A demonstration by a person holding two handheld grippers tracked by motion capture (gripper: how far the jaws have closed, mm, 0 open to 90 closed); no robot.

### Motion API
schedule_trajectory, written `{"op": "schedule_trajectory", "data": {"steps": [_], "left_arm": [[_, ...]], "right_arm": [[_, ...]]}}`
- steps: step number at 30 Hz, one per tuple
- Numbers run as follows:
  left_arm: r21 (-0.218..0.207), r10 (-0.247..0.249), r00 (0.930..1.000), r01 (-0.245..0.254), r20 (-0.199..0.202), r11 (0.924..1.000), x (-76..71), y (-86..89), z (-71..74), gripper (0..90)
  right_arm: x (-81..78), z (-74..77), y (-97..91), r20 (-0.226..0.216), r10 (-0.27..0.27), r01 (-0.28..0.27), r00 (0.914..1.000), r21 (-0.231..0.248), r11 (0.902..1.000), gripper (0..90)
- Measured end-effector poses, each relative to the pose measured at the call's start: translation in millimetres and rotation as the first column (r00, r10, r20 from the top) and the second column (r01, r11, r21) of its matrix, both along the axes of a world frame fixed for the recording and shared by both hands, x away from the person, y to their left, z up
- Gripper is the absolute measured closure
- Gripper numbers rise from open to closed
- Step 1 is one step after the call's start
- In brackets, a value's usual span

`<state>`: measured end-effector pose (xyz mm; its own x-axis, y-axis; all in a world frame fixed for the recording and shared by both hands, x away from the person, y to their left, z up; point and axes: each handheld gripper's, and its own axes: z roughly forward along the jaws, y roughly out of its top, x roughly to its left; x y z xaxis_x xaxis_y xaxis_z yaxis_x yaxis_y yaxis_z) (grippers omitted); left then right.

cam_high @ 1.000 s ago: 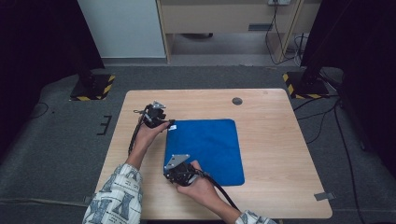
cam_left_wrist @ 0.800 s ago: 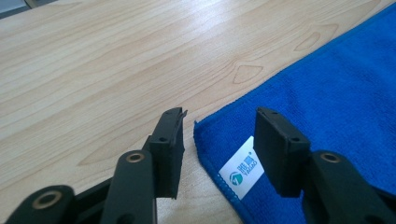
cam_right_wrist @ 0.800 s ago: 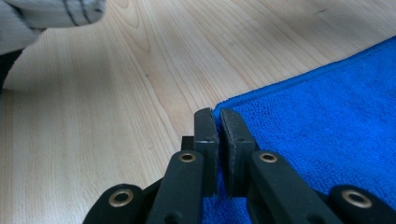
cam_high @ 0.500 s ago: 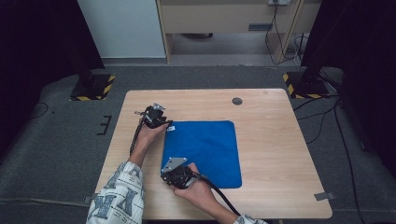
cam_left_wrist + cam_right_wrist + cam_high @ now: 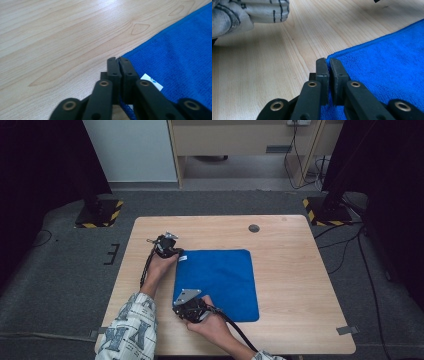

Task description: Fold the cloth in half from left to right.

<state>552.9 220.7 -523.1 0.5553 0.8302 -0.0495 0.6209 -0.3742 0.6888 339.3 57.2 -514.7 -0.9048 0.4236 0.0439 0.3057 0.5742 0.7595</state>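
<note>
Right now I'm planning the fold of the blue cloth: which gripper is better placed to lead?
Neither clearly: left gripper has just closed on the blue cloth's far-left corner, right gripper pinches the near-left one. Probably lift together.

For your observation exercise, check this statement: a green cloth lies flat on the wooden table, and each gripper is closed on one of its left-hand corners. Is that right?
Not quite: the cloth is blue, not green, as the high view shows. The rest stands: it lies flat on the wooden table, with the left gripper and the right gripper each closed on one of its left-hand corners.
</note>
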Motion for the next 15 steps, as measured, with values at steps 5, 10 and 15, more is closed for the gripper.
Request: {"op": "schedule_trajectory", "data": {"steps": [5,10,15], "left_arm": [[-0.005,0.005,0.9999,-0.005,0.013,1.0,-2.2,0.0,6.9,89.1],[-0.013,0.008,0.9999,-0.008,0.015,0.9999,-6.0,-3.0,15.7,89.2],[-0.005,0.006,0.9998,-0.006,0.018,1.0,-11.2,-4.3,26.3,89.2]], "right_arm": [[-0.6,1.2,0.1,0.001,-0.002,0.002,1.0,0.007,1.0,86.5],[-3.1,5.2,0.3,0.01,-0.008,0.008,0.9999,0.013,0.9999,86.5],[-6.6,11.4,0.6,0.023,-0.017,0.016,0.9996,0.022,0.9996,86.6]]}}
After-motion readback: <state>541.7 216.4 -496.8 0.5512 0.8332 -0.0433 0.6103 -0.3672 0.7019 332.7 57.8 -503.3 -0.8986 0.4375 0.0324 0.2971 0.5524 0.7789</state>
